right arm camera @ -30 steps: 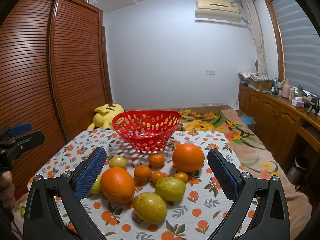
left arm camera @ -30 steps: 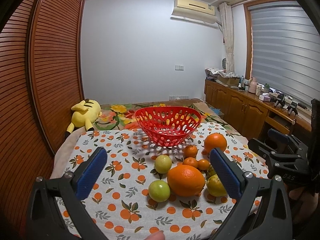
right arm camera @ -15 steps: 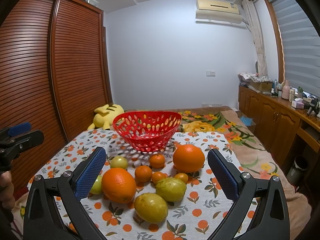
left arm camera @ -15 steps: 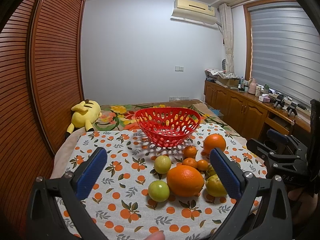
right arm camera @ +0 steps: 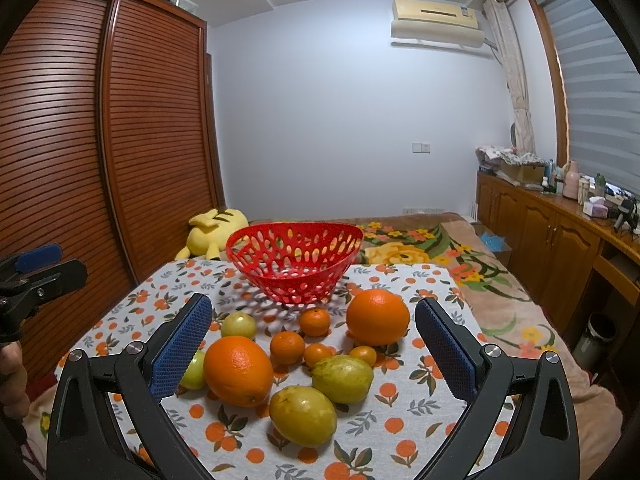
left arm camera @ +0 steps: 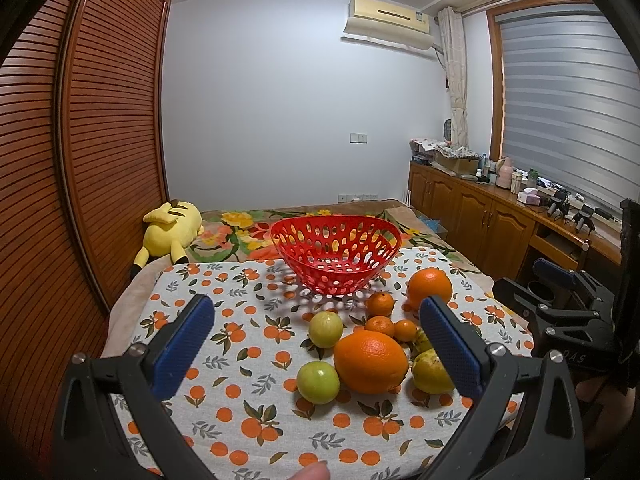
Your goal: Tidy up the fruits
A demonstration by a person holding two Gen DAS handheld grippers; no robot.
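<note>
- The left hand-held gripper hangs above the near edge of the surface with its blue pads wide apart, holding nothing.
- A yellow plush toy lies on the bed at far left.
- The fruits sit in a loose cluster on the orange-print cloth: green fruits, a big orange, small tangerines, yellow-green fruits and a second big orange.
- The red basket stands just behind the cluster, with no fruit inside.
- The right hand-held gripper hovers over the fruits, jaws spread wide and empty.
</note>
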